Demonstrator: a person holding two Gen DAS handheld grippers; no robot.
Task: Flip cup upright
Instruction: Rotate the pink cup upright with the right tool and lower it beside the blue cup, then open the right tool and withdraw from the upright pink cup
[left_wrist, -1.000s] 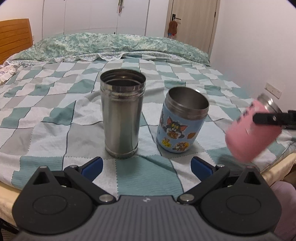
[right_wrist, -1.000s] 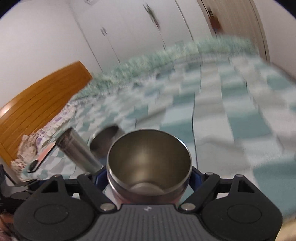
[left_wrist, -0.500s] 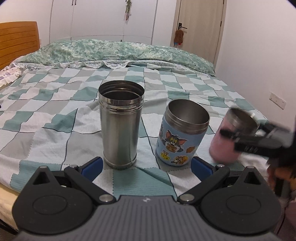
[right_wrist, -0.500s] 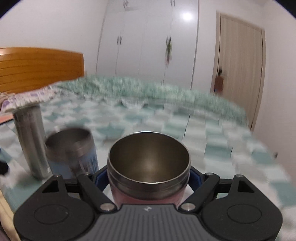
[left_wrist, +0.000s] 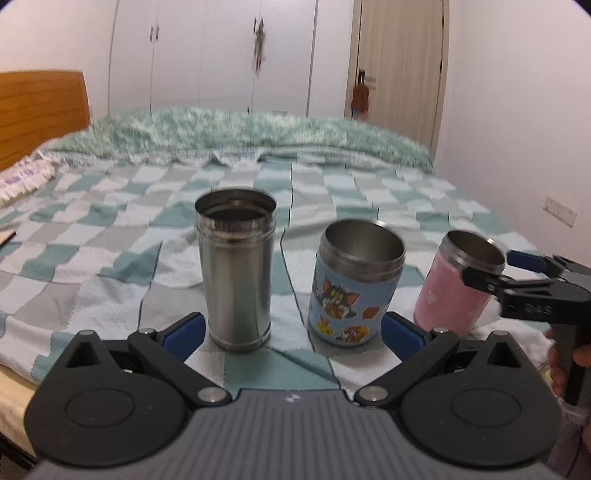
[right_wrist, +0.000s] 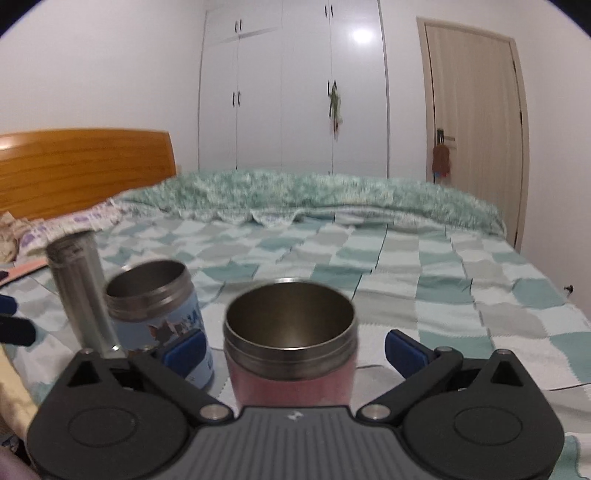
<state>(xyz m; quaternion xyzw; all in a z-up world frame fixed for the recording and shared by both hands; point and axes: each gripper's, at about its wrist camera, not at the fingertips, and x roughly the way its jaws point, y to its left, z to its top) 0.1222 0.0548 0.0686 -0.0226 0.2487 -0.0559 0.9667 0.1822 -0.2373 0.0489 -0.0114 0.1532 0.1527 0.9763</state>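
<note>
The pink cup (right_wrist: 291, 354) with a steel rim stands upright on the checked bedspread, mouth up; it also shows in the left wrist view (left_wrist: 458, 288). My right gripper (right_wrist: 293, 350) is open, its blue fingers (right_wrist: 184, 350) spread wide on either side of the cup and apart from it. In the left wrist view the right gripper (left_wrist: 495, 271) reaches in from the right around the cup's rim. My left gripper (left_wrist: 291, 332) is open and empty, low in front of the other cups.
A tall steel cup (left_wrist: 236, 269) and a blue cartoon cup (left_wrist: 356, 291) stand upright to the left of the pink cup. The bed's near edge runs just below them. A wooden headboard (right_wrist: 85, 166) is at the left, a rolled quilt (left_wrist: 240, 136) at the back.
The pink cup went from tilted in the shut right gripper to upright on the bed. The right fingers have since opened off it. The left gripper stayed open.
</note>
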